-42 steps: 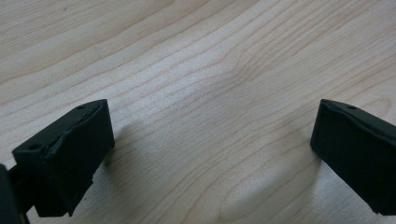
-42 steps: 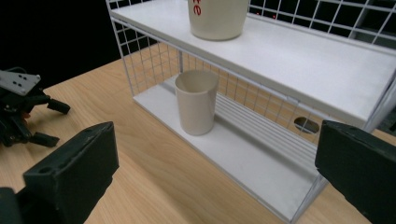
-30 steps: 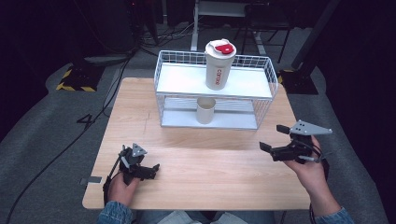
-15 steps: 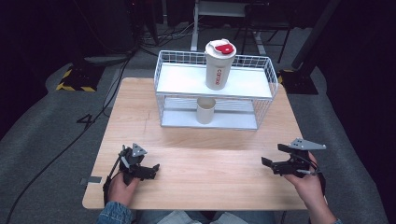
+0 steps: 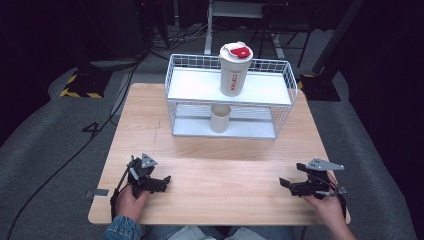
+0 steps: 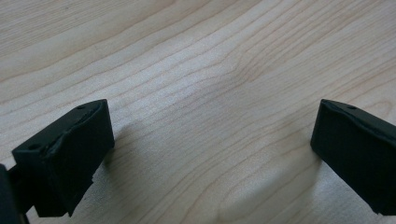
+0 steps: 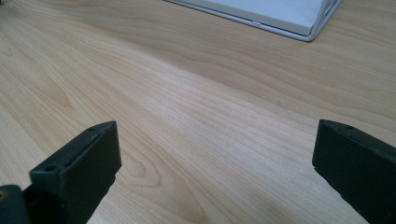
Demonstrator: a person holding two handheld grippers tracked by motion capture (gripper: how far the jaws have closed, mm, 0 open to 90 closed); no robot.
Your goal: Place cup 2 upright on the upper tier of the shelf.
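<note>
A white tumbler with a red-and-white lid (image 5: 235, 69) stands on the top shelf of a white wire rack (image 5: 186, 84) at the back of the wooden table (image 5: 215, 165). Under that shelf sits a small beige cup (image 5: 220, 118). My left gripper (image 5: 159, 183) rests low at the table's front left, open, with bare wood between its jaws (image 6: 210, 140). At the front right my right gripper (image 5: 290, 185) is open too, nothing between its jaws (image 7: 215, 158), and it points left across the table.
The rack's lower shelf corner (image 7: 299, 18) shows at the top of the right gripper view. Dark floor, cables and a yellow-black striped block (image 5: 80, 87) surround the table. Open wood lies between the two grippers.
My right gripper has dropped and come back toward the front right edge of the table. The left gripper has stayed in place.
</note>
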